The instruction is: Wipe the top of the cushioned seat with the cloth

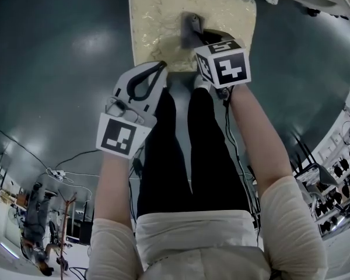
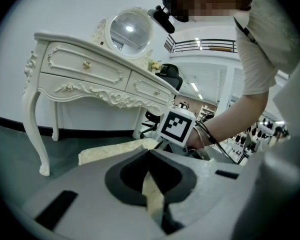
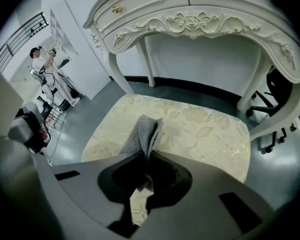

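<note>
1. Grey cloth (image 3: 145, 130) is pinched in the right tool (image 3: 149, 159). Its jaws are pressed together on the near end of the fabric. The rest of it runs forward from the tips as a folded ridge.
2. The cloth lies over the cream, leaf-patterned seat (image 3: 210, 129), about mid-width and somewhat toward the person's side in the head view. Its free end seems to rest on the cushion, though I cannot tell how firmly.
3. The relation that matters is that the seat top spreads away from the right tool on every side except behind it. Bare cushion lies ahead toward the carved white dresser (image 3: 200, 19), and also to the left and right of the cloth.
4. The cloth's long axis points straight along the tool, toward the dresser. By my reading, a sideways sweep would drag its broad side and a forward push would lead with its narrow end.
5. The left tool (image 2: 149, 155) has its jaws closed with nothing between them. In the head view it sits beside the near left corner of the seat, apart from the cloth.
6. The right tool is therefore the nearer one and already holds the cloth, so the wiping looks to fall to it.
</note>
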Tool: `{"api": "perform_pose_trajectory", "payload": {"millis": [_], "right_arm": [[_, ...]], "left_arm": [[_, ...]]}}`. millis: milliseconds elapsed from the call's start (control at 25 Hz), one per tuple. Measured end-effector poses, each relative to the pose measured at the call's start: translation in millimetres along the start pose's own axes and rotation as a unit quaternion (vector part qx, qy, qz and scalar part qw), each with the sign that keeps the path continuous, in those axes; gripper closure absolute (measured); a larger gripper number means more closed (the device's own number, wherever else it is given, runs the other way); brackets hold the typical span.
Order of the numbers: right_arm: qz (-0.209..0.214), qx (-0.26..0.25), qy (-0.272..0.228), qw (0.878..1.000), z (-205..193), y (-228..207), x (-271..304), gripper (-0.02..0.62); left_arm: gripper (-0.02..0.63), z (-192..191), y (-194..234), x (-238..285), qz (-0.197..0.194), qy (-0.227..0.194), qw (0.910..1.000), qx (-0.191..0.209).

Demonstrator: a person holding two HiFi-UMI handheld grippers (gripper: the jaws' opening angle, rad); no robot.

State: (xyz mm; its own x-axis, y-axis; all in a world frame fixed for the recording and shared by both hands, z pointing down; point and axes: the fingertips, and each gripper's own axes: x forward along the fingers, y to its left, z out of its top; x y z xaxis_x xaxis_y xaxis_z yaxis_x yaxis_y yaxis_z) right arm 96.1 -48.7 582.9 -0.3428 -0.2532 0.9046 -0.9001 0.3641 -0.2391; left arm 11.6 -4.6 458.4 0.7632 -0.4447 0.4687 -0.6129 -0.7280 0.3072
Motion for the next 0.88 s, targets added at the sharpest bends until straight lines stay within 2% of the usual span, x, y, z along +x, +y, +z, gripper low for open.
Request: {"api": "perform_pose_trajectory", "payload": {"millis": [640,880], "right_arm": [[-0.022,0.008,0.002,1.000,-36,-87,-36,0.569],[-0.027,0.021,-0.004,0.999,-52,-116,-50,0.569]], "left_arm": [[0.603,29,-53,58,-0.011,-0.014,0.9995,0.025],[0.603,28,-79,75,-0.015,-0.006,0.9995,0.028]]}}
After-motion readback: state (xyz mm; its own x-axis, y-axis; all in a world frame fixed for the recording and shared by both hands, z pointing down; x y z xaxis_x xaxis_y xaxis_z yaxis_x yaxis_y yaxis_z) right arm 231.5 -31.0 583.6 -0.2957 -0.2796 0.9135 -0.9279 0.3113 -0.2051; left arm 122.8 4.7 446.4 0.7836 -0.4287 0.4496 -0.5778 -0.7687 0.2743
